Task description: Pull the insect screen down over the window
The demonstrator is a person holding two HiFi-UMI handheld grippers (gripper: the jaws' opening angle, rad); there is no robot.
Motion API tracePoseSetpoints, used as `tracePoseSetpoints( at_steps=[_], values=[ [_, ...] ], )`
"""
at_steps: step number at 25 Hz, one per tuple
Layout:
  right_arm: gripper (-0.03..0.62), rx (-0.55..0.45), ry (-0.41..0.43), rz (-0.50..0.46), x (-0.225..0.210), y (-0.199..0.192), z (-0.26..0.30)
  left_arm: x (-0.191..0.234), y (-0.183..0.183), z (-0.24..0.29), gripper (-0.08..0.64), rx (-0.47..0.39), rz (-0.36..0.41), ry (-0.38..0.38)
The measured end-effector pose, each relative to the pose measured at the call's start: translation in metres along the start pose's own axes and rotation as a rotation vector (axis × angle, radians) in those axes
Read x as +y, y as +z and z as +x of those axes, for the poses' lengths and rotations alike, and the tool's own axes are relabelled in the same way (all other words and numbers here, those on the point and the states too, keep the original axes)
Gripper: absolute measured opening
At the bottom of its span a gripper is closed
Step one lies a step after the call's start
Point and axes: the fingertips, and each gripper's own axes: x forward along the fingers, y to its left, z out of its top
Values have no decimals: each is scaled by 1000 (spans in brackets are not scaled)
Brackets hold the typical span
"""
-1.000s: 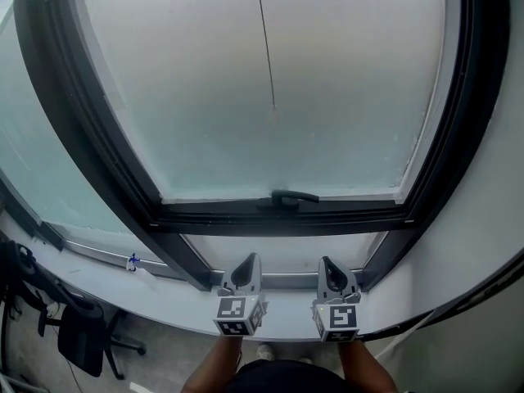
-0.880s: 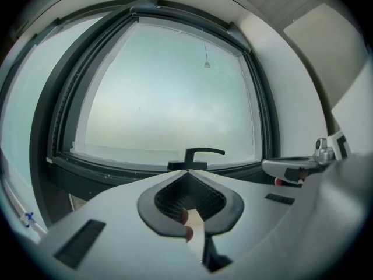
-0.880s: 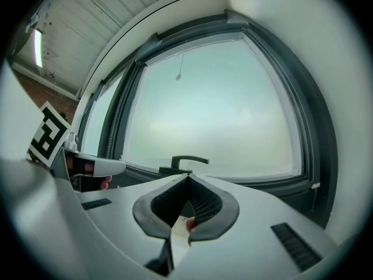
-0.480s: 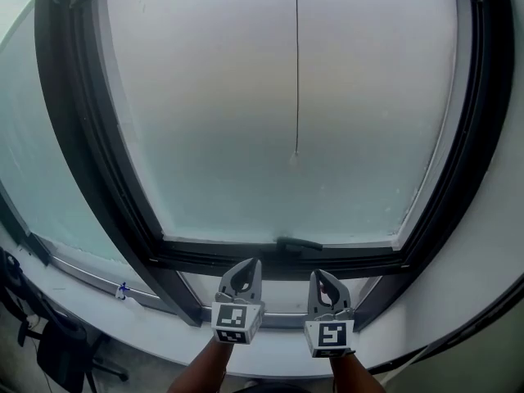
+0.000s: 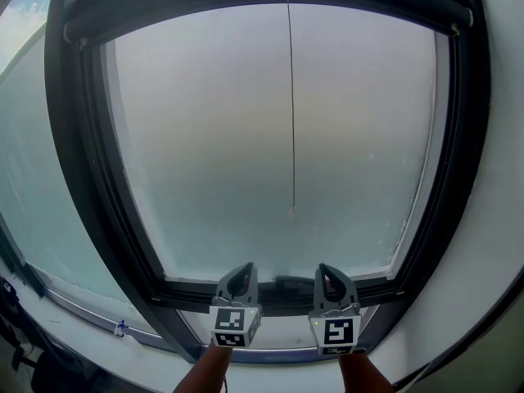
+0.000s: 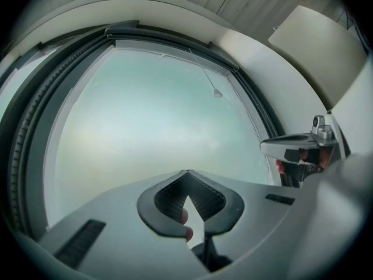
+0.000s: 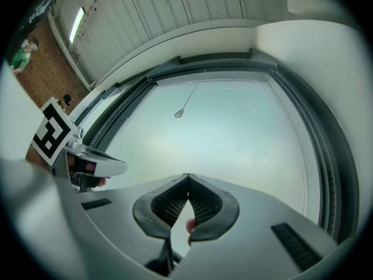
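A dark-framed window fills the head view. The screen's dark roller housing runs along its top. A thin pull cord hangs from it down the middle of the pane and ends in a small knob. My left gripper and right gripper are side by side below the knob, at the height of the window's bottom frame. Both are shut and hold nothing. The knob shows far above the left gripper. It is equally far above the right gripper.
A dark window handle sits on the bottom frame between the grippers. A white sill runs below, with a small blue item on it. A second pane adjoins on the left and a white wall on the right.
The head view has tilted upward, so the roller housing and the whole cord came into view. Both grippers rose from the sill toward the bottom frame and stayed shut.
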Motion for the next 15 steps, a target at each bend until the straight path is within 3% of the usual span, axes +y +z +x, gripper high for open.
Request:
tracePoseSetpoints(
  at_steps=[5, 11, 15],
  values=[
    [3, -59, -39, -40, -27, 31, 21, 14, 54, 14, 0, -102, 96, 16],
    [3, -86, -69, 13, -37, 58, 37, 17, 101, 23, 0, -188, 219, 43],
    [3, -126, -74, 27, -37, 85, 47, 14, 119, 35, 0, -190, 346, 59]
  ],
)
